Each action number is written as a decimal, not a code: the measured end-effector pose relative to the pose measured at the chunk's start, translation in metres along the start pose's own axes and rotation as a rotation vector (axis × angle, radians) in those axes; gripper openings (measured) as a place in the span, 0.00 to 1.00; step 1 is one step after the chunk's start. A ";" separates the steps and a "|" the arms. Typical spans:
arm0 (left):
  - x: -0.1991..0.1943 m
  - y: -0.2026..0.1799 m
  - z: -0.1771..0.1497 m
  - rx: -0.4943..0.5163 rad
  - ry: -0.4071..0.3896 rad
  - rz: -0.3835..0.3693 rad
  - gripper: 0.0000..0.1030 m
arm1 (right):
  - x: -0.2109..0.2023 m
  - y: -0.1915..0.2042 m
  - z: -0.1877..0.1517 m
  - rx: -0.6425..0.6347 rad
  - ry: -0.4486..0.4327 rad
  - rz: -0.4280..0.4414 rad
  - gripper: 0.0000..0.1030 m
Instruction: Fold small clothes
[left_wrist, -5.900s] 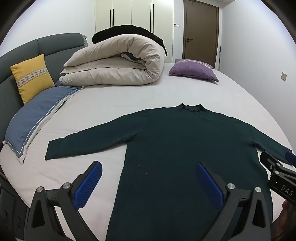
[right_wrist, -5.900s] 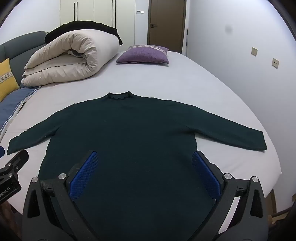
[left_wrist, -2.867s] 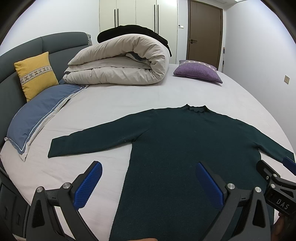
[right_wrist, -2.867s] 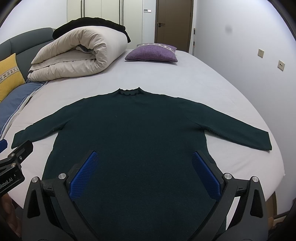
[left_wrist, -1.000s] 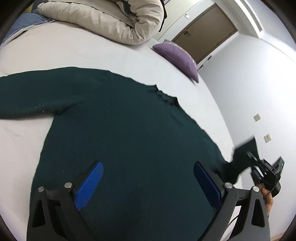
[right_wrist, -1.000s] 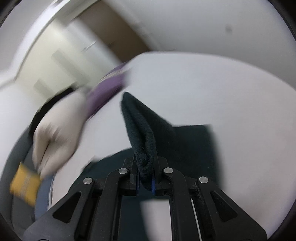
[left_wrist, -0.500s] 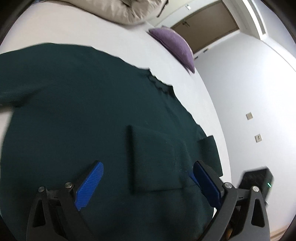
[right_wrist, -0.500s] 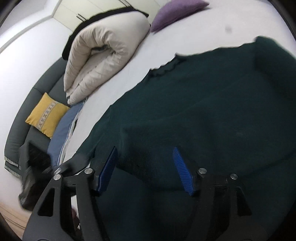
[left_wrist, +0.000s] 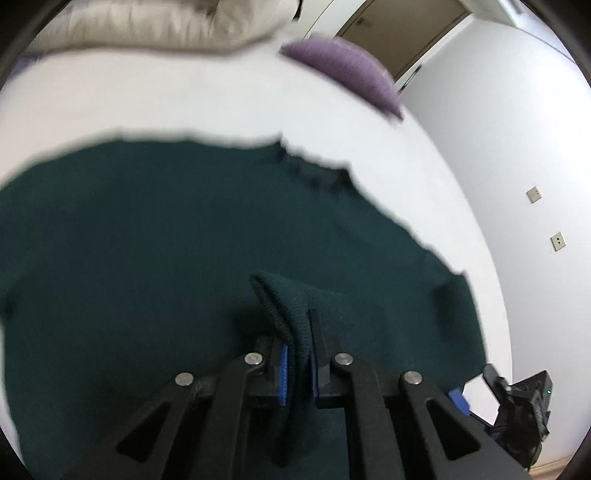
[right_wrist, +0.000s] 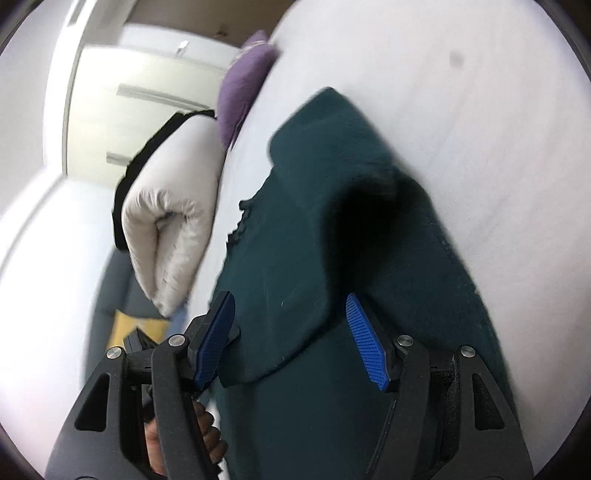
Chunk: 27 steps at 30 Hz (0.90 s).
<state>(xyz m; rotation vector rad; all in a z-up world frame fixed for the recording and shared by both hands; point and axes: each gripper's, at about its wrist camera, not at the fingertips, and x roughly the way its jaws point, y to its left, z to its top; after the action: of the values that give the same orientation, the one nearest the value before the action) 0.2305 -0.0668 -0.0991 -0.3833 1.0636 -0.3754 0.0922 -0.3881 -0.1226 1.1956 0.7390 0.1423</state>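
Half a second ago our left gripper (left_wrist: 297, 363) stood wide open above the dark green sweater (left_wrist: 147, 236), with the right sleeve folded flat across the chest between its pads. Now its jaws are pinched together on a raised ridge of that sleeve's knit, which stands up between the blue pads (left_wrist: 283, 369) and trails down behind them. Three seconds back the sweater lay spread flat with both sleeves out to the sides; now the right side is doubled in over the body.

A second ago our right gripper (right_wrist: 291, 339) was clamped on the sleeve cuff and held it in the air. Now its jaws stand partly apart, and the folded sleeve (right_wrist: 295, 295) lies loose between and under the two blue pads, neither of which presses on it.

The sweater rests on the white bed (left_wrist: 221, 96), collar toward the far side, filling the near and left part of the left wrist view. The purple cushion (left_wrist: 343, 70) and the rolled beige duvet (left_wrist: 166, 26) lie beyond it at the far end. In the left wrist view the right gripper shows at the near right edge of the bed, just beside the sweater's hem; a hand (right_wrist: 184, 435) shows low in the right wrist view.
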 end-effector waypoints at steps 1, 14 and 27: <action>-0.005 -0.002 0.006 0.008 -0.021 0.000 0.09 | 0.005 -0.001 0.006 0.002 0.000 0.005 0.60; 0.036 0.049 0.025 -0.003 -0.069 0.063 0.09 | 0.016 -0.050 0.068 0.146 -0.159 0.063 0.25; 0.028 0.055 0.033 0.026 -0.108 0.028 0.09 | -0.044 0.023 0.085 -0.167 -0.134 -0.109 0.31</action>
<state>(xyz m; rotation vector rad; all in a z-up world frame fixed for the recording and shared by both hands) 0.2779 -0.0285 -0.1325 -0.3608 0.9567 -0.3396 0.1154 -0.4669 -0.0685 0.9935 0.6599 0.0318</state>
